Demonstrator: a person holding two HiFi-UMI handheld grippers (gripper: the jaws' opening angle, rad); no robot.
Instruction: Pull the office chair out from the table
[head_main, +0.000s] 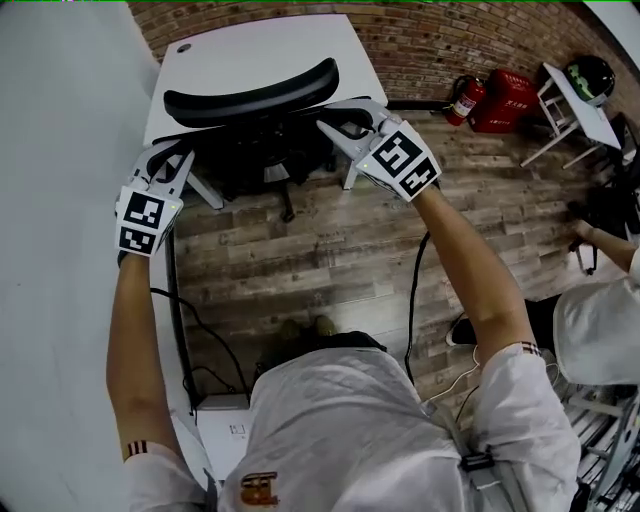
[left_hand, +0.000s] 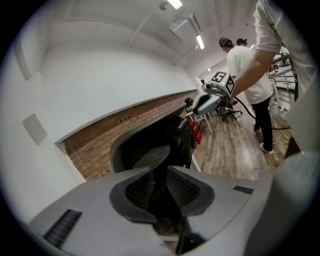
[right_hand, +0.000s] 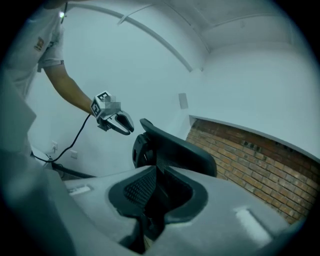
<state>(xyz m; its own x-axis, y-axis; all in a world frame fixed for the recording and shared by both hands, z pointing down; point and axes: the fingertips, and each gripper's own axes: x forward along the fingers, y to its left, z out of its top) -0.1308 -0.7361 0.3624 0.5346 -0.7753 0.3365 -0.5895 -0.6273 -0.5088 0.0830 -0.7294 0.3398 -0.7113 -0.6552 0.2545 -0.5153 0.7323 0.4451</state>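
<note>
The black office chair (head_main: 250, 98) stands tucked under the white table (head_main: 265, 45), with its curved backrest top towards me. My left gripper (head_main: 175, 150) is at the backrest's left end, and its jaws stand slightly apart with nothing between them. At the backrest's right end, my right gripper (head_main: 335, 118) is likewise a little open and empty. In the left gripper view the chair back (left_hand: 150, 145) lies just ahead of the jaws (left_hand: 162, 200), and the right gripper (left_hand: 210, 95) shows beyond it. The right gripper view shows the chair (right_hand: 172, 150) ahead and the left gripper (right_hand: 117, 122) past it.
A white wall (head_main: 60, 150) runs along the left and a brick wall (head_main: 430, 40) along the back. A red fire extinguisher (head_main: 462, 98), a red box (head_main: 510, 100) and a white stand (head_main: 575, 115) with a helmet sit at the back right. Another person (head_main: 600, 325) is at the right. Cables (head_main: 185, 330) trail on the wood floor.
</note>
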